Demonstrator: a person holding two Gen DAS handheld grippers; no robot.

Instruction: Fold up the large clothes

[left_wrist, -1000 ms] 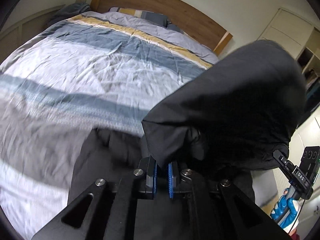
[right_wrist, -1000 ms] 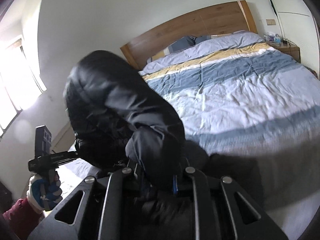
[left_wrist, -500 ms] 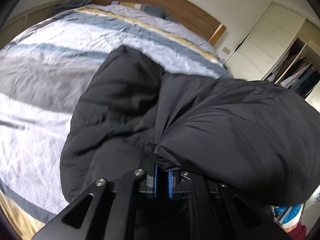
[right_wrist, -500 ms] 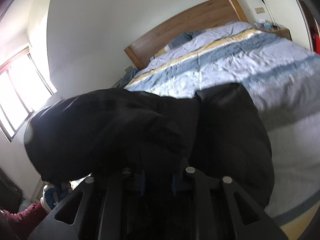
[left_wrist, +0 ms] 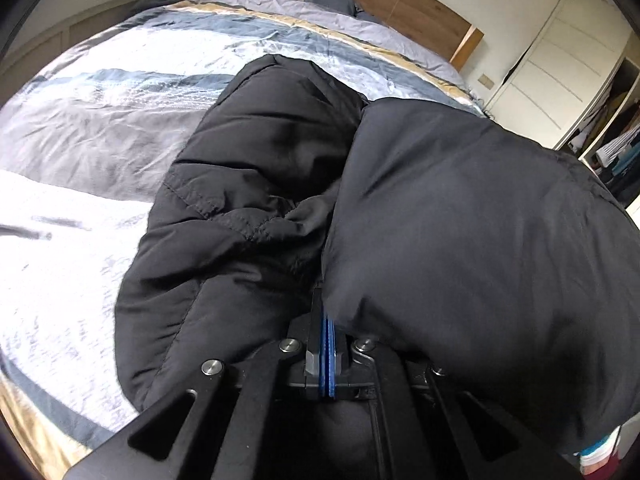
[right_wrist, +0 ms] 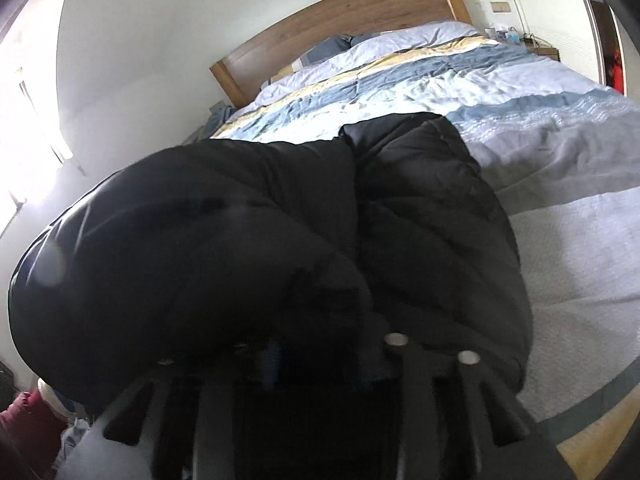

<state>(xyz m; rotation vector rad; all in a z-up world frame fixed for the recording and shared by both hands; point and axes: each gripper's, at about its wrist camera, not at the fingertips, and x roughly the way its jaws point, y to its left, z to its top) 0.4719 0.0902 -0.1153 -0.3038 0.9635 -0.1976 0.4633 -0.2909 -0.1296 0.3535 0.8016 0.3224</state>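
Note:
A large black padded jacket (left_wrist: 280,184) lies partly on the striped bed, its far end spread on the duvet, its near end bunched up over both grippers. My left gripper (left_wrist: 327,320) is shut, its blue pads pinching a fold of the jacket. In the right wrist view the jacket (right_wrist: 432,216) covers my right gripper (right_wrist: 316,360); its fingers are dark and buried in the fabric, which seems pinched between them. A puffed fold (right_wrist: 180,264) hangs at the left.
The bed (left_wrist: 100,128) has a blue, white and yellow striped duvet and a wooden headboard (right_wrist: 340,16). White wardrobe doors (left_wrist: 560,52) and an open closet stand to the right. A nightstand (right_wrist: 536,46) with small items sits by the headboard.
The jacket has come down from hanging in the air onto the bed and spread forward. Both grippers have moved lower and closer to the mattress, still holding the fabric.

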